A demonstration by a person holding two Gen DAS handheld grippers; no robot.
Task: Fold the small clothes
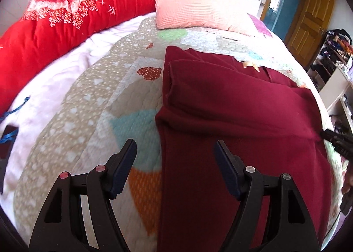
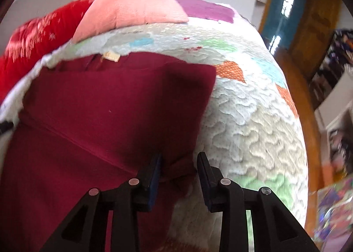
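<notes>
A dark red garment (image 1: pixel 231 119) lies partly folded on the patchwork quilt (image 1: pixel 92 101), with a small tan label at its far edge. My left gripper (image 1: pixel 175 148) is open above the garment's left edge, holding nothing. In the right wrist view the same garment (image 2: pixel 106 108) fills the left half. My right gripper (image 2: pixel 178 159) is open, its jaws either side of a bunched fold at the garment's right edge. The right gripper's tip shows at the right edge of the left wrist view (image 1: pixel 337 141).
A red quilted blanket (image 1: pixel 66 22) and a pink pillow (image 1: pixel 194 6) lie at the bed's head. A blue ribbon (image 1: pixel 11 126) lies at the left. A wooden door (image 1: pixel 308 22) and cluttered shelves (image 1: pixel 335 57) stand to the right, past the bed's edge.
</notes>
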